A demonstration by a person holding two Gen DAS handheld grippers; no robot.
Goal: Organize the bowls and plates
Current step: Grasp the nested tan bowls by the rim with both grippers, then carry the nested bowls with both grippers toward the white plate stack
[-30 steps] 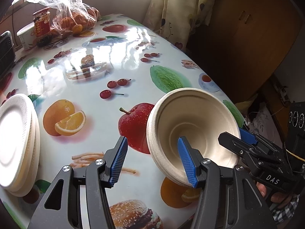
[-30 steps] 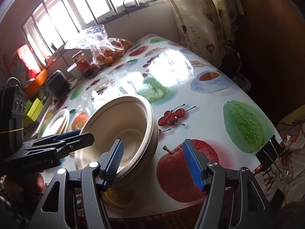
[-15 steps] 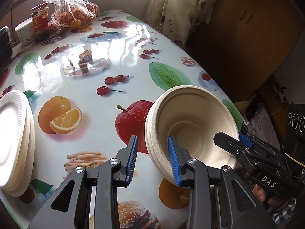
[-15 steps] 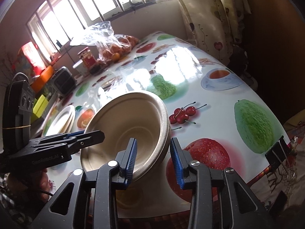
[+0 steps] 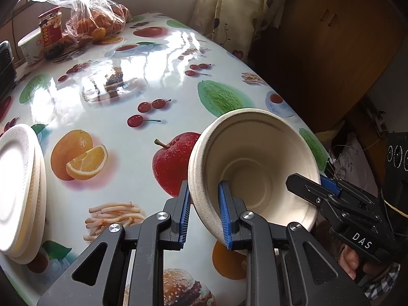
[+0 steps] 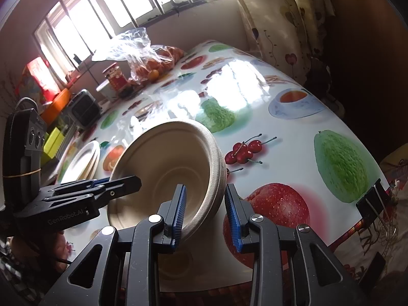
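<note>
A stack of beige paper bowls (image 5: 255, 168) is held tilted above the table's near edge, between both grippers. My left gripper (image 5: 204, 216) is shut on the stack's left rim. My right gripper (image 6: 206, 211) is shut on its right rim; the stack also shows in the right wrist view (image 6: 173, 168). In the left wrist view the right gripper (image 5: 329, 191) shows at the bowls' far side. A stack of white paper plates (image 5: 17, 191) lies at the table's left edge, also seen in the right wrist view (image 6: 81, 160).
The fruit-print tablecloth (image 5: 122, 97) covers the table. A bag of oranges (image 5: 94, 23), a red jar (image 5: 51, 30) and a white cup (image 5: 29, 46) stand at the far end. A binder clip (image 6: 372, 201) grips the cloth edge. A curtain (image 5: 229, 7) and wooden cabinet (image 5: 326, 38) stand beyond.
Both grippers have closed from open onto opposite rims of the bowl stack. The stack has tilted and lifted slightly off the table.
</note>
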